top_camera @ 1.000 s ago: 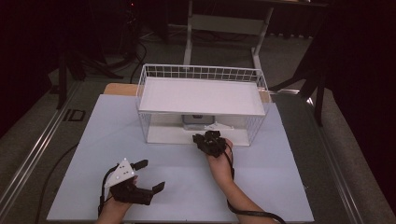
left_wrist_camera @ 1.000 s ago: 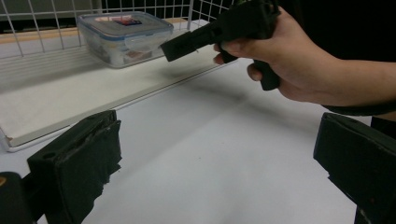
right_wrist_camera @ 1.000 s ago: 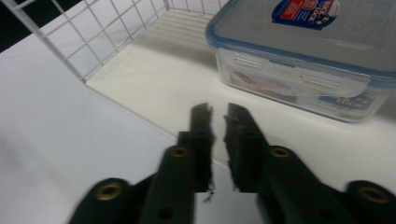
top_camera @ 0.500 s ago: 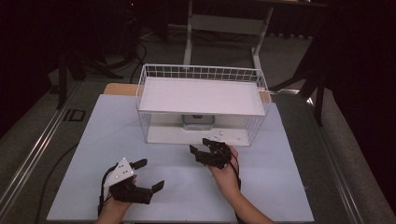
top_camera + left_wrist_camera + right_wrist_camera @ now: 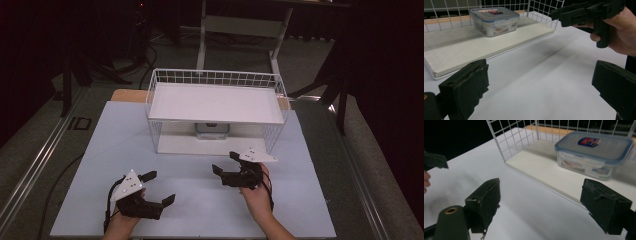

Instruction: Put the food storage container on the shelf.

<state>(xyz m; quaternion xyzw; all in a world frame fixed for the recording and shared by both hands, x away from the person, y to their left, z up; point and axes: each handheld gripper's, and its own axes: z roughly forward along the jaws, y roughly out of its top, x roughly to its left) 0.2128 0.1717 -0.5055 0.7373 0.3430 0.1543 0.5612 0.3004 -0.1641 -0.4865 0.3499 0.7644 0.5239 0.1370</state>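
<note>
This is looking like a lab or test studio set up for recording, not a home. A white table [image 5: 125,135] is standing on grey carpet under focused light while everything around it is lying in darkness, with black stand legs [image 5: 70,75] and loose cables [image 5: 145,60] trailing over the floor behind and a metal rail [image 5: 40,160] running alongside. A bare white wire shelf rack [image 5: 215,100] is sitting on the table with a plastic food box [image 5: 594,153] under it, and a metal-framed desk [image 5: 240,25] is standing at the back.
</note>
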